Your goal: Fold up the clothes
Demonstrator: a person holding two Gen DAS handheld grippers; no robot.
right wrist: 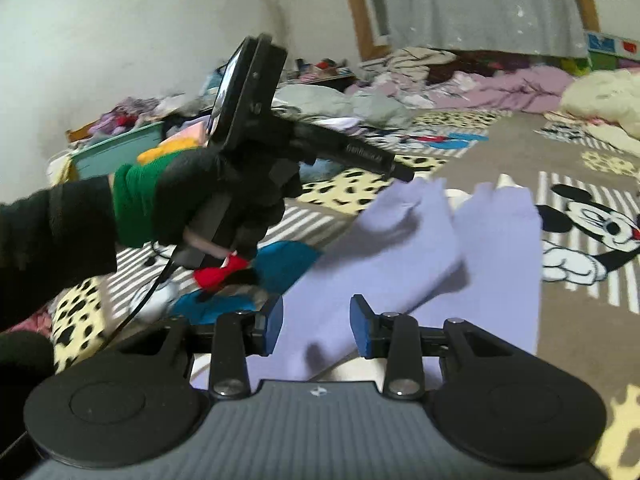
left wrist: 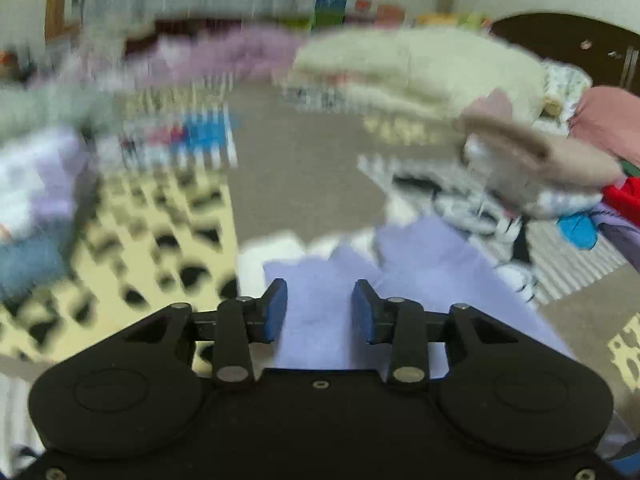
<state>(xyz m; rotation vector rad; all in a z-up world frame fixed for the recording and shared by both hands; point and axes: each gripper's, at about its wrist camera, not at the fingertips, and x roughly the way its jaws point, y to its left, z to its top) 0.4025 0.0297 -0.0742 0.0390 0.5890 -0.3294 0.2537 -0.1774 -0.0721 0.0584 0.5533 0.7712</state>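
Note:
A lavender garment (right wrist: 448, 256) with two leg-like ends lies spread on the cartoon-print blanket (right wrist: 580, 240); it also shows in the left wrist view (left wrist: 400, 280). My left gripper (left wrist: 320, 308) is open and empty, just above the near part of the garment. My right gripper (right wrist: 316, 324) is open and empty over the garment's near edge. The left tool, held in a black-gloved hand (right wrist: 224, 200) with a green cuff, shows raised at the left of the right wrist view; its fingers are hidden there. The left wrist view is blurred.
Piles of clothes ring the blanket: a cream blanket heap (left wrist: 420, 68), a beige and white pile (left wrist: 540, 168), pink bedding (right wrist: 500, 84), a teal bin (right wrist: 116, 152) with clothes. A white item (left wrist: 272, 256) lies under the lavender garment's far edge.

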